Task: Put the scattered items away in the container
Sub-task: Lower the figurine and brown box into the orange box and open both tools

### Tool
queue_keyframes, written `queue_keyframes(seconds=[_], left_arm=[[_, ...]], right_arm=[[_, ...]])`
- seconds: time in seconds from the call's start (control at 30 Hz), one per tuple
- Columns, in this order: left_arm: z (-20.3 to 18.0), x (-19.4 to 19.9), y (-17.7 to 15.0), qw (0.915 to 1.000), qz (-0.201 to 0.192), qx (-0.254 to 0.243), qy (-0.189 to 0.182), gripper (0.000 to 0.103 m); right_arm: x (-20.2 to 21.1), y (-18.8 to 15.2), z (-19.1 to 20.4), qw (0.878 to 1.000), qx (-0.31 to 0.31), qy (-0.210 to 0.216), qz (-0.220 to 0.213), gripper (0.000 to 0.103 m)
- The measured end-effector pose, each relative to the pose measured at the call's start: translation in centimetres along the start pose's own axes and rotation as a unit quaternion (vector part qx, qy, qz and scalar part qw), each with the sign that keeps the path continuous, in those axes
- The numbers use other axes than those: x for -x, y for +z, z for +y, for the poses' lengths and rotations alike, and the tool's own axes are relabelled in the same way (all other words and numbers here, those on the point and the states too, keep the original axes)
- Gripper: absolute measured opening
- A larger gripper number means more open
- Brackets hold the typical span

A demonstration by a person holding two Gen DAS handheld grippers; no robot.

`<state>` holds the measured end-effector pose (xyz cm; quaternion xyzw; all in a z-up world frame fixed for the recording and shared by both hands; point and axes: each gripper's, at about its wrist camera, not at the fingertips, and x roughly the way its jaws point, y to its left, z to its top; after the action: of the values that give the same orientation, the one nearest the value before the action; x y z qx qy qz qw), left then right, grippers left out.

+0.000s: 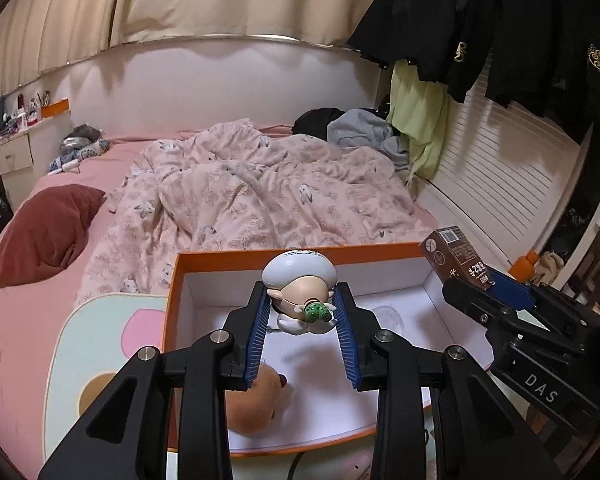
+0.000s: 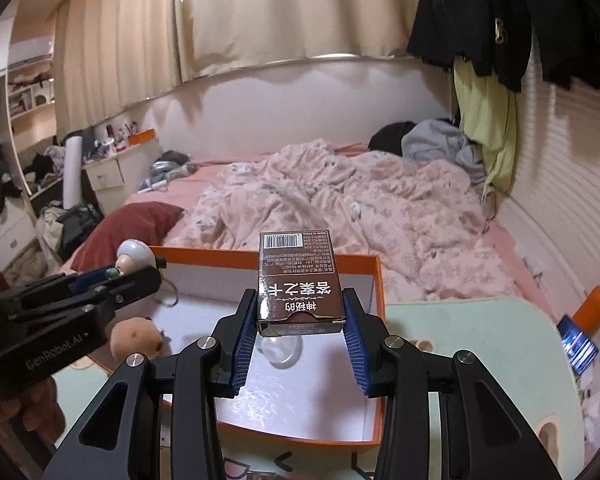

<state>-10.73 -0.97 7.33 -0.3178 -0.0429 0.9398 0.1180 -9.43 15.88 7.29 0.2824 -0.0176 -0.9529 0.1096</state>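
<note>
My left gripper (image 1: 302, 300) is shut on a small doll figure (image 1: 300, 284) with a pale grey helmet head and a green pacifier, held above the orange box (image 1: 172, 308) with its white inside. A round brown plush toy (image 1: 256, 400) lies in the box's near left corner, and a clear round piece (image 2: 282, 350) rests on the box floor. My right gripper (image 2: 300, 308) is shut on a brown carton (image 2: 298, 280) with a barcode and white characters, also held over the orange box (image 2: 376, 304). Each gripper shows at the edge of the other view.
The box sits on a pale green table (image 2: 480, 344) with pink and brown patches. Behind it is a bed with a rumpled pink quilt (image 1: 260, 196) and a dark red pillow (image 1: 48, 232). Dark coats (image 1: 500, 20) hang at the right. An orange bottle (image 2: 598, 304) stands at the table's right.
</note>
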Motion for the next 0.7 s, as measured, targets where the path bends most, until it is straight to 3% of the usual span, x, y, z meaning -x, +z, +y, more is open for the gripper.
queue_keyframes(seconds=[0.5,0.67,0.7], left_arm=[[0.55,-0.04,-0.24,0.9999,-0.006,0.01,0.008,0.034],[0.79,0.38,-0.14,0.9996,-0.016,0.022,0.001,0.047],[0.86,0.49,-0.13,0.9995,-0.018,0.025,0.0,0.054]], right_arm=[[-0.79,-0.6,0.42,1.0,0.005,0.001,0.004,0.042],[-0.62,-0.71,0.25,1.0,-0.008,0.005,-0.001,0.054],[-0.55,-0.69,0.17,1.0,-0.011,0.007,-0.001,0.054]])
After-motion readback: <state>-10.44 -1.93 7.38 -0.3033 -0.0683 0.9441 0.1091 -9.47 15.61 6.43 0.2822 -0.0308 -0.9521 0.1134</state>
